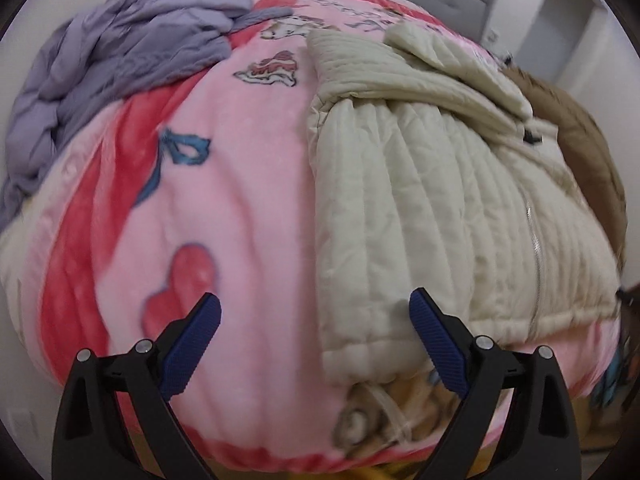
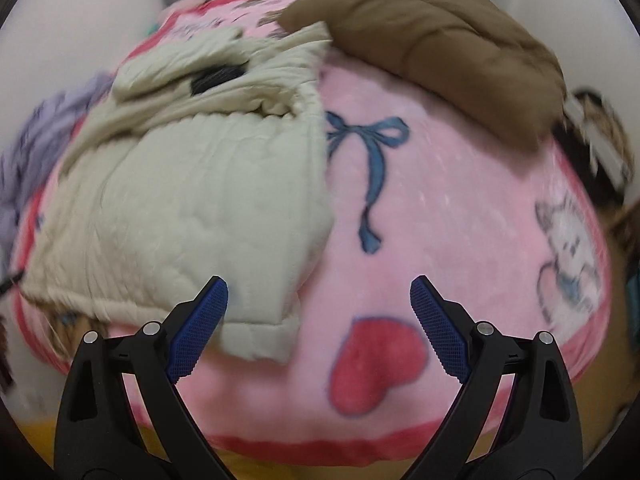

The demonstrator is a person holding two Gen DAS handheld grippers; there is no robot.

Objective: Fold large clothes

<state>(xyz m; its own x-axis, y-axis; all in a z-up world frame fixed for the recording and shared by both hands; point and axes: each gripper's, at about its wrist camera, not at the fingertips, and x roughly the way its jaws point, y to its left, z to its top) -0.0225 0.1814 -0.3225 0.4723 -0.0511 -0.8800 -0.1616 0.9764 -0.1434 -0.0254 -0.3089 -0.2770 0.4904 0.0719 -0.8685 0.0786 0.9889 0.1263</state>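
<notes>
Between folds, by look of it: cream quilted jacket [image 1: 420, 184] partly folded, sleeves tucked over, flat on pink blanket [image 1: 248, 184]. Left tool [image 1: 316, 340] agape, empty, above jacket's near left hem corner. Right tool [image 2: 320, 328] likewise agape, above right corner. Next: pinch both hem corners, fold toward collar. Brown jacket [image 2: 432, 48] well beyond.
</notes>
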